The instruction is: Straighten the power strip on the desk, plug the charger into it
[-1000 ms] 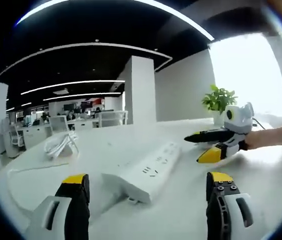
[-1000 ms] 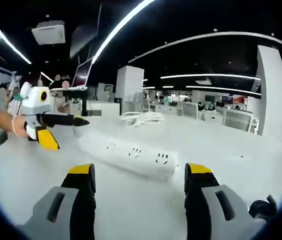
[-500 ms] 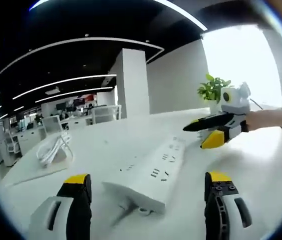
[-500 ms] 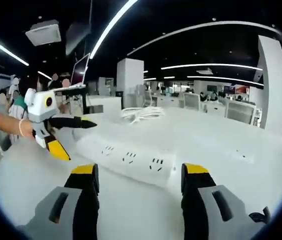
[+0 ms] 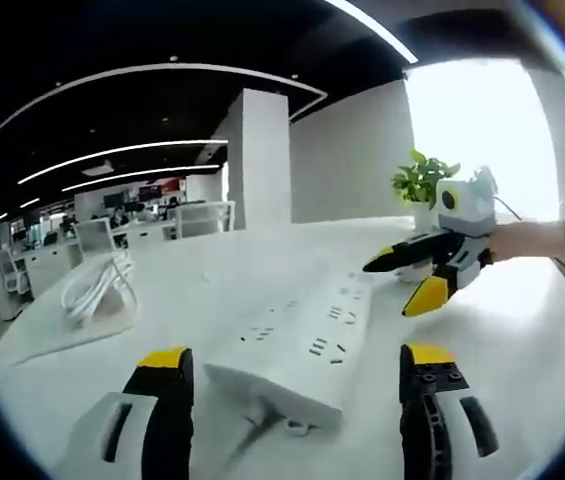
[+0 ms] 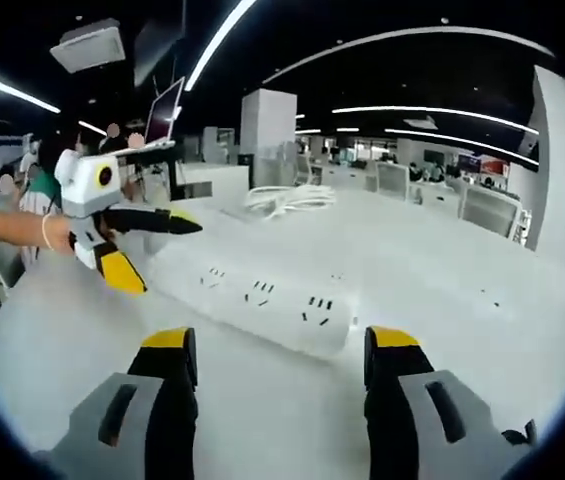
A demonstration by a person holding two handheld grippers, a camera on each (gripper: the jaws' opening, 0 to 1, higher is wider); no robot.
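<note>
The white power strip (image 5: 297, 345) is seen lying flat on the white desk (image 5: 212, 290), and in the left gripper view the left gripper (image 5: 297, 385) is held spread just in front of its near end, without touching it. In the right gripper view the right gripper (image 6: 280, 360) is also held spread before the other end of the power strip (image 6: 262, 300), with nothing between the jaws. A coiled white cable (image 6: 280, 200), possibly belonging to the charger, is seen further back on the desk (image 6: 442, 290), well apart from the strip.
</note>
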